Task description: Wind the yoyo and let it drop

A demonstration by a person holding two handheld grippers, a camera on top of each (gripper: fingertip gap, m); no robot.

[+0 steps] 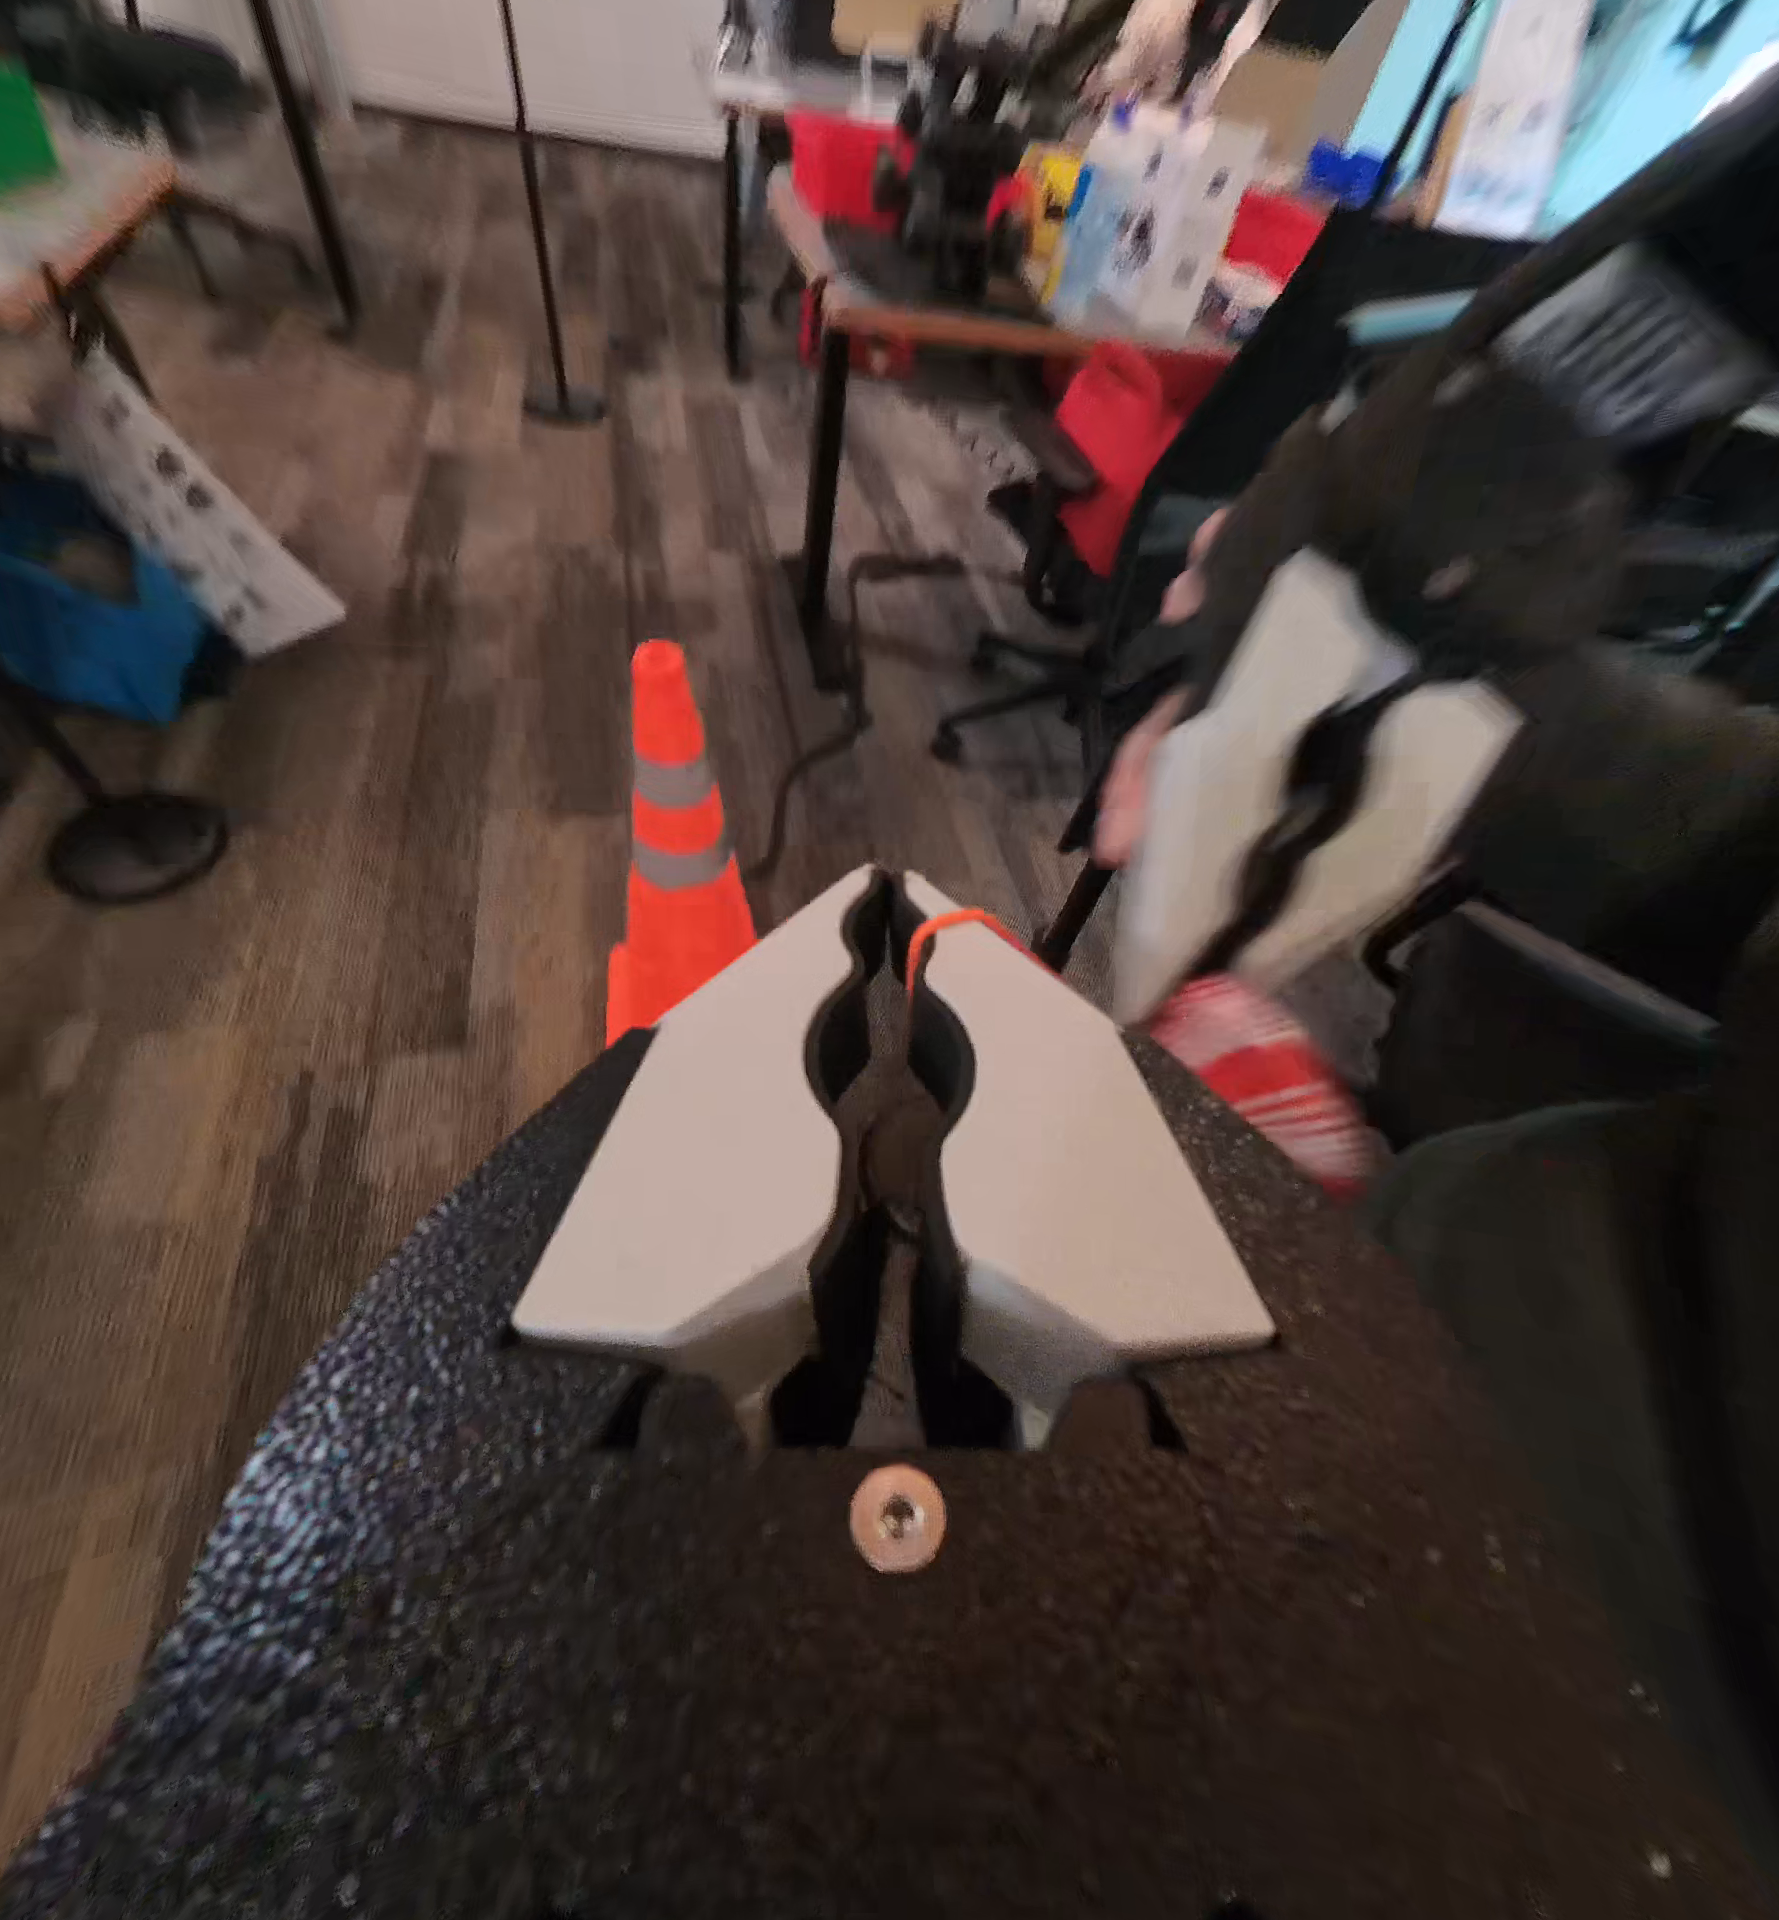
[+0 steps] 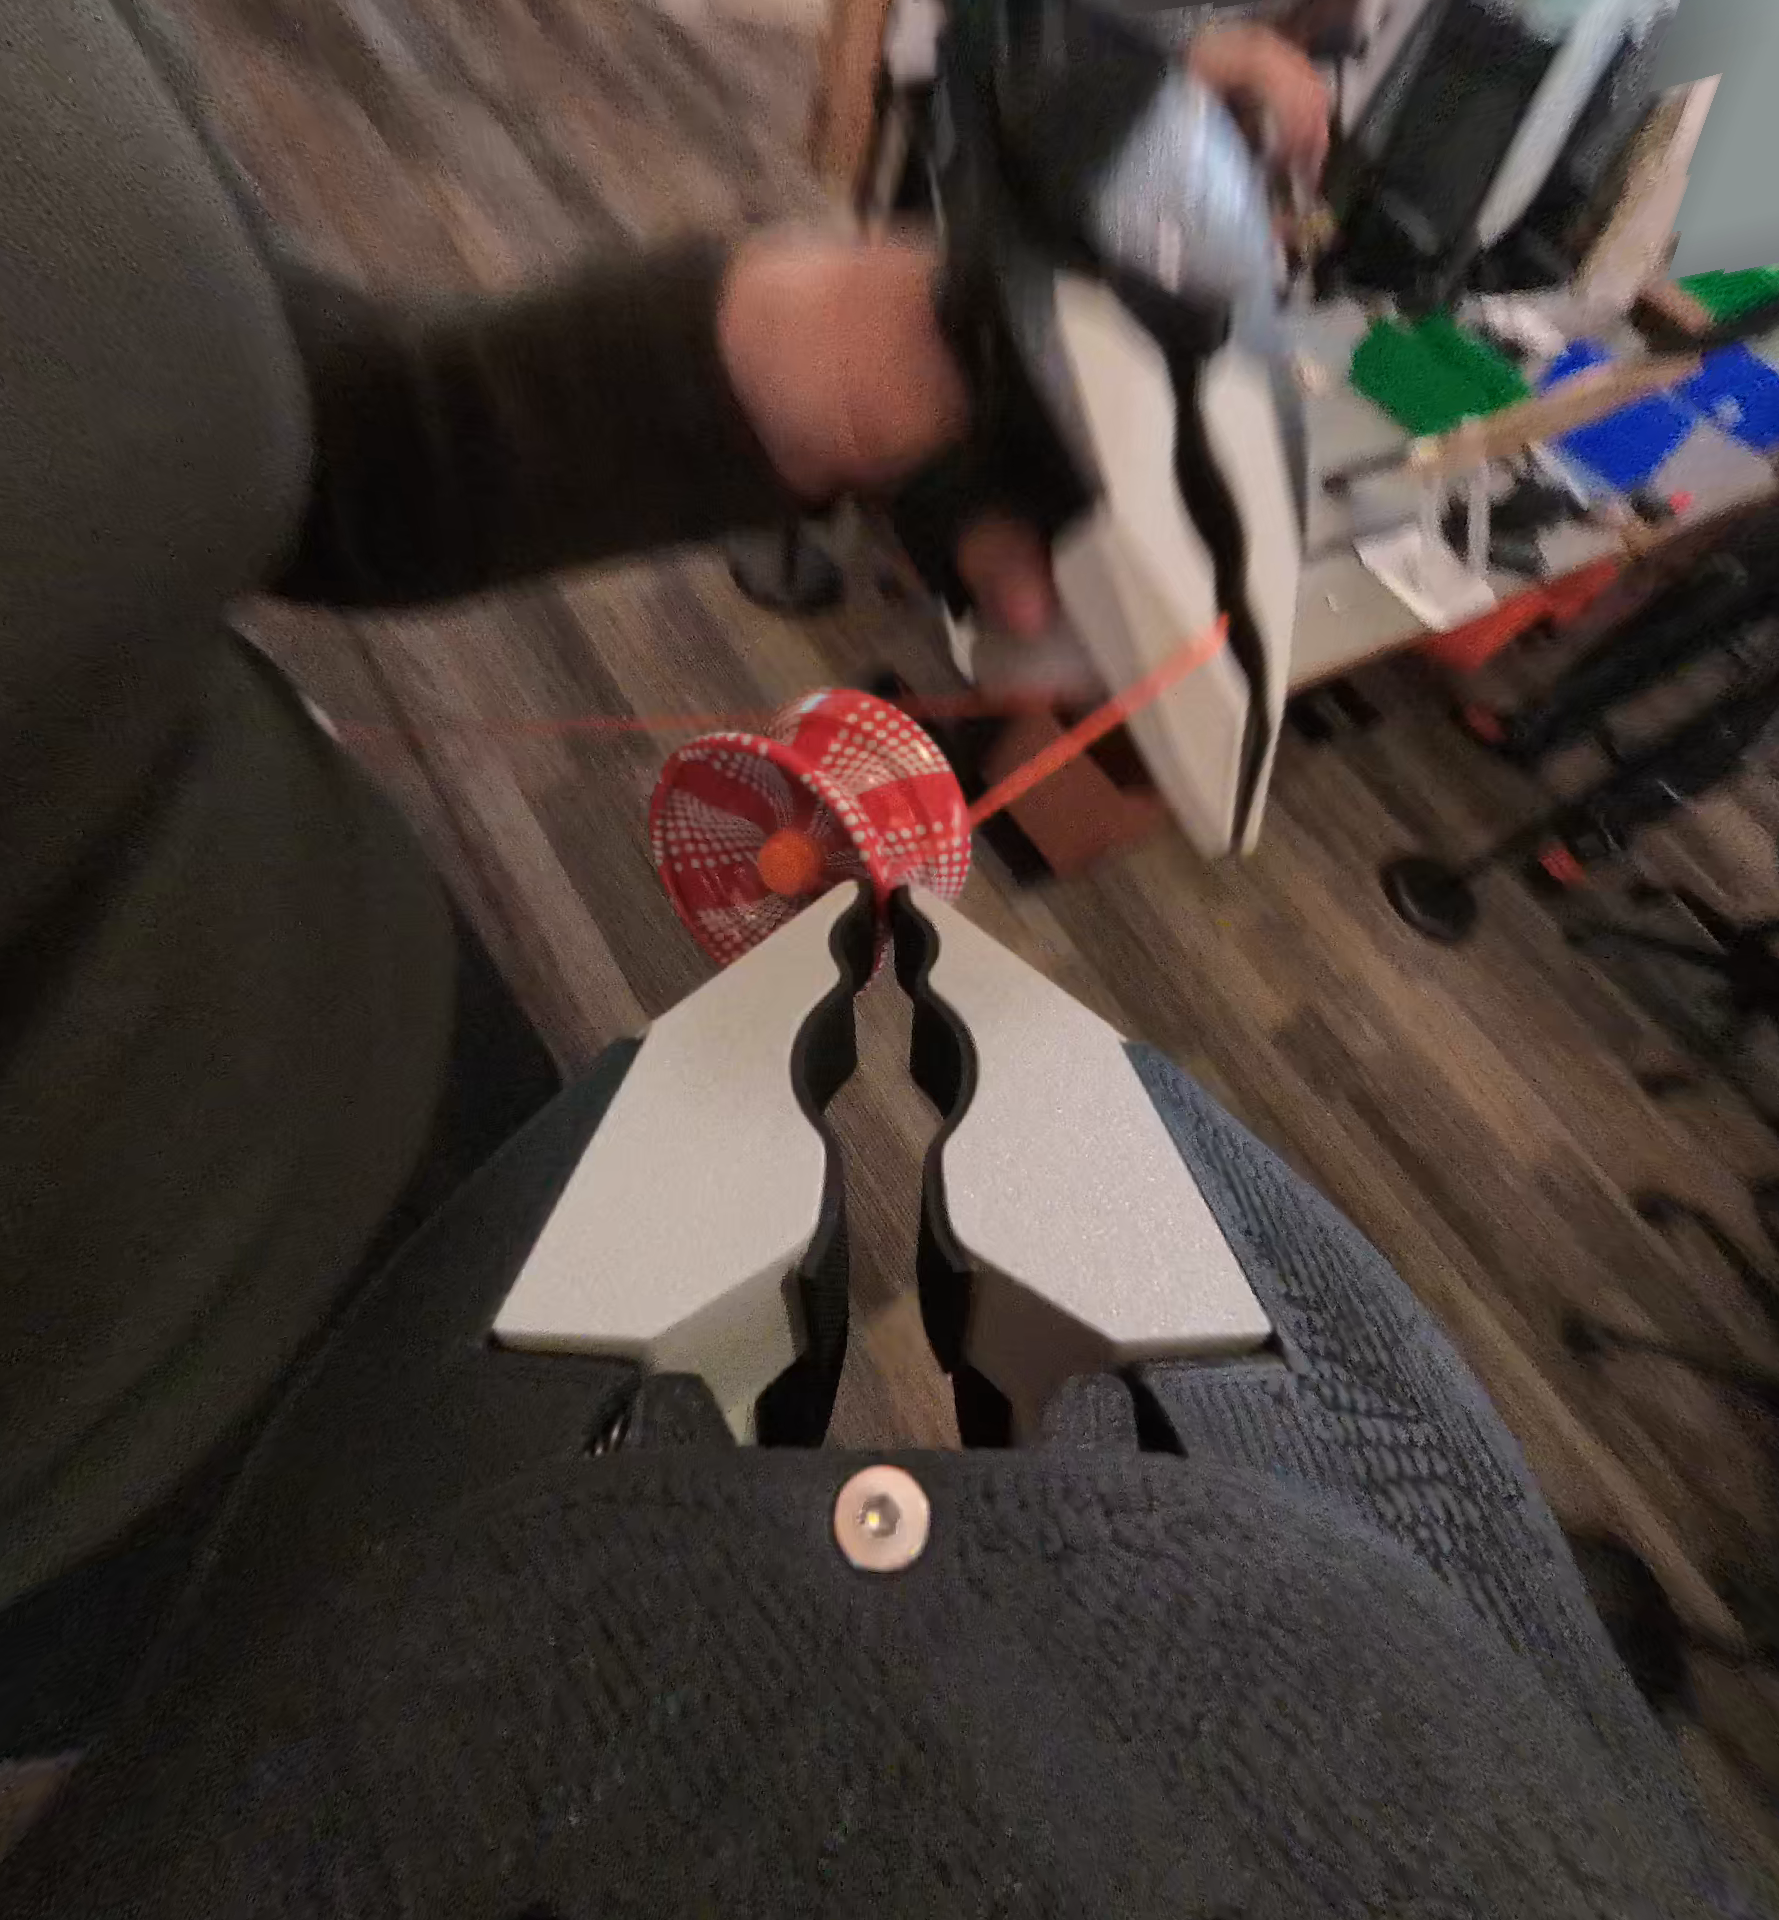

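Wood-plank flooring lies beneath. Right gripper (image 2: 883,902) pinches the red, white-dotted metal yoyo (image 2: 812,821) at its fingertips; left gripper (image 1: 890,891), just beyond, clamps the orange string (image 1: 942,928). Risk: that shallow tip hold slips, dropping the yoyo unwound.

Left gripper (image 1: 890,883) and right gripper (image 2: 880,894): pale grey wedge fingers (image 2: 677,1174), wavy black inner pads, textured black body, silver hex screw (image 2: 882,1518), dark sleeve (image 2: 511,426)
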